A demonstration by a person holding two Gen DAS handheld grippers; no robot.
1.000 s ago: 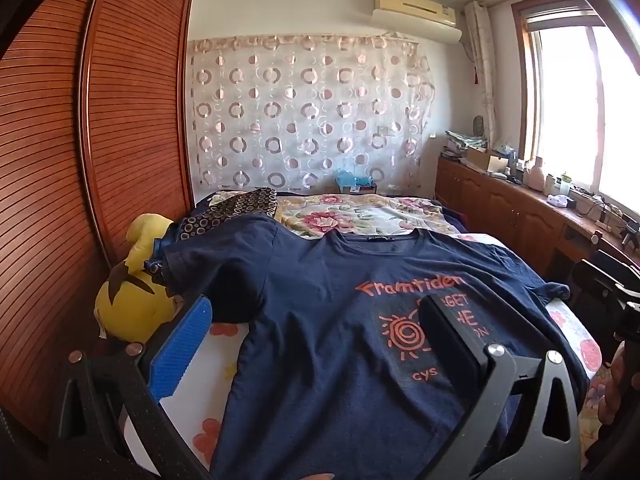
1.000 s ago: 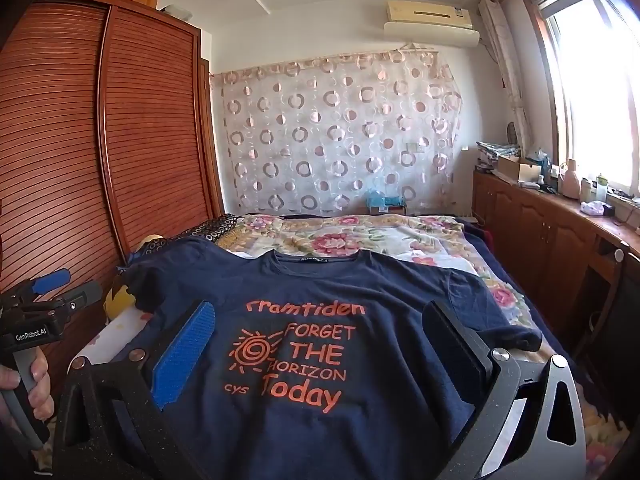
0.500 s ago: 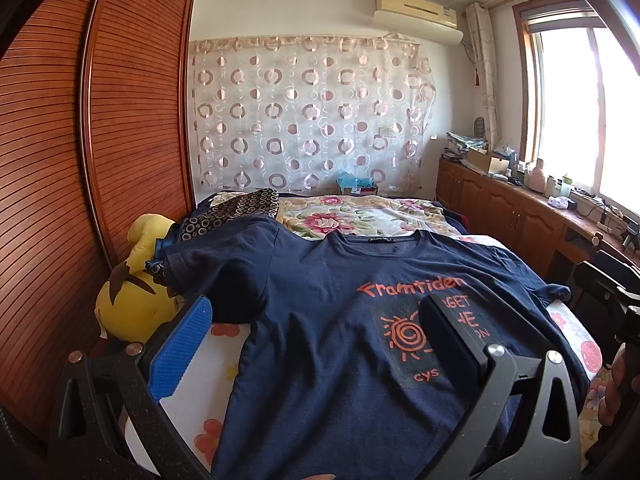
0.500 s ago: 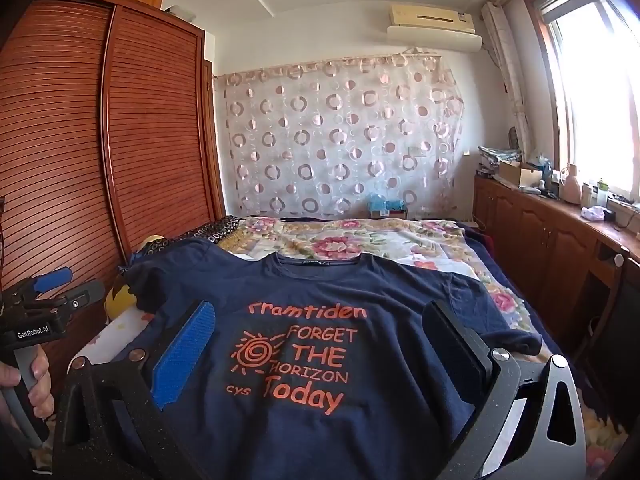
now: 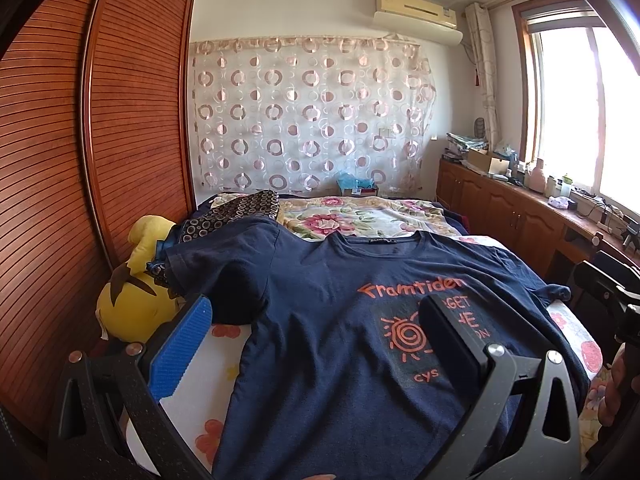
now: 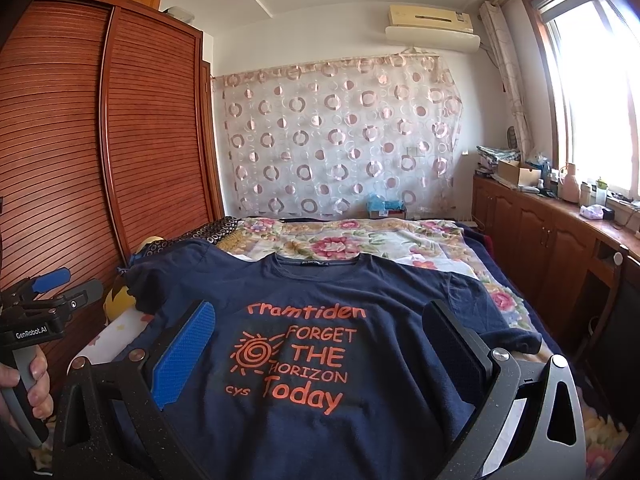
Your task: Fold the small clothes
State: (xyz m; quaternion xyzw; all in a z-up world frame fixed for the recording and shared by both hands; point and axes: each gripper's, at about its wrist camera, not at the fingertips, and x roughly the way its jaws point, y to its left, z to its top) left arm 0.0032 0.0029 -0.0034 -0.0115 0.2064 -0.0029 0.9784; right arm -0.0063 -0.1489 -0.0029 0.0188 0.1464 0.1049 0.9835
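Note:
A navy T-shirt (image 5: 320,320) with orange print lies spread flat, front up, on the bed, collar toward the far wall; the right wrist view shows the T-shirt (image 6: 320,360) too. My left gripper (image 5: 312,320) hangs open above the shirt's left half near the hem, nothing between its fingers. My right gripper (image 6: 320,324) is open above the printed chest area, also holding nothing. In the right wrist view the left gripper (image 6: 52,288) shows at the left edge, gripped by a hand.
A yellow plush toy (image 5: 136,292) sits at the bed's left edge by the wooden wardrobe (image 5: 80,160). A flowered quilt (image 5: 360,220) and a dark patterned cloth (image 5: 236,212) lie beyond the collar. Wooden cabinets (image 6: 560,232) run along the right under the window.
Both grippers have drifted slightly; the views shift a little lower and closer over the shirt. The shirt has not moved and both grippers stay open.

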